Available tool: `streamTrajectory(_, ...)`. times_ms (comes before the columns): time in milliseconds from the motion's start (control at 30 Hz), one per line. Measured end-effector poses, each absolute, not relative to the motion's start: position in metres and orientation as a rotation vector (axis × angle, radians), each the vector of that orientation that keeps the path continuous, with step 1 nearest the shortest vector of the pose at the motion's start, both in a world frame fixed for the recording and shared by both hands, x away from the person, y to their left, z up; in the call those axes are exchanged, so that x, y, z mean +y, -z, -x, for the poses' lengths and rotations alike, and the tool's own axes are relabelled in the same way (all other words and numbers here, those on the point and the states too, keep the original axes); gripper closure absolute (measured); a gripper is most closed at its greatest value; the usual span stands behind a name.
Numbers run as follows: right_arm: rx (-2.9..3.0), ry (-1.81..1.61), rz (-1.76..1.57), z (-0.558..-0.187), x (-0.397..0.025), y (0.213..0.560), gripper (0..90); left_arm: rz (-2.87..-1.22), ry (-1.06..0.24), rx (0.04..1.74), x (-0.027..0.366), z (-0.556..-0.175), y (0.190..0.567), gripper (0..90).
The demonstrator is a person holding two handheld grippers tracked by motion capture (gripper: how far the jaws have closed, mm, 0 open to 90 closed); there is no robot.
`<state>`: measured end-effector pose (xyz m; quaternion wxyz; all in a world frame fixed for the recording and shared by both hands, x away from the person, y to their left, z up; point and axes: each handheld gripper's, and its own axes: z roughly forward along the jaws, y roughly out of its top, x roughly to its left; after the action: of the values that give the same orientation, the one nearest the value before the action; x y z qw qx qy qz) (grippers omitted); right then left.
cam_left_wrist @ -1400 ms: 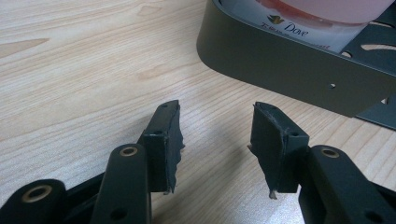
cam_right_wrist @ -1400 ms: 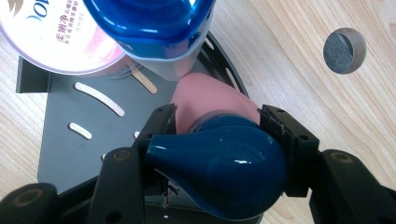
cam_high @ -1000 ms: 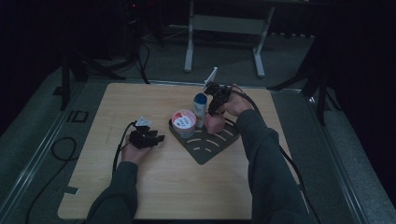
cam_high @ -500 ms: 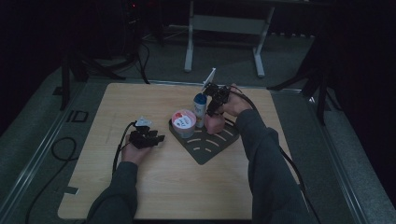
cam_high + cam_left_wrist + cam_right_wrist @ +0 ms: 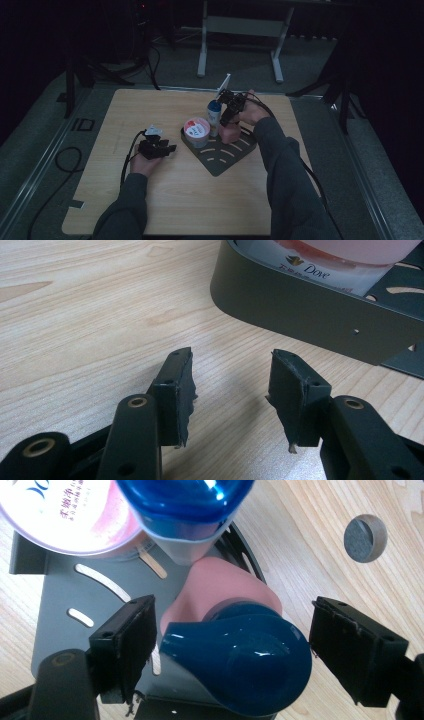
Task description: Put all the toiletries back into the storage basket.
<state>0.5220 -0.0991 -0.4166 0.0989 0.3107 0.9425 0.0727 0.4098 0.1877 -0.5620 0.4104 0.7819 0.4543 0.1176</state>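
Pink bottle, blue cap (image 5: 240, 652), upright on dark tray (image 5: 220, 162): I hold my right tongs (image 5: 250, 645) open directly above, jaws flanking the cap; left tongs (image 5: 232, 390) open, idle on table (image 5: 200, 210).

We see pale wood grain running smooth and matt across the bench (image 5: 75, 300). The dark grey tray (image 5: 300, 310) looks like painted sheet metal, matt, with cut slots. On the pink bottle (image 5: 220, 590) the blue cap (image 5: 240, 665) is glossy plastic, catching highlights, and the taller bottle's blue top (image 5: 185, 500) shines the same way. The round tub (image 5: 196, 129) has a printed, slightly shiny label. The black jaws carry rough, frayed rubbery pads (image 5: 182, 390).
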Motion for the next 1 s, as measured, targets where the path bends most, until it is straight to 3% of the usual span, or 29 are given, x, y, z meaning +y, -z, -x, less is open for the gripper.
streamTrajectory(1000, 2.697, -0.517, -0.932, -0.49, -0.144, 0.397, 14.1, -1.97, -0.297, 1.144, 0.188, -0.41, 0.562, 52.0)
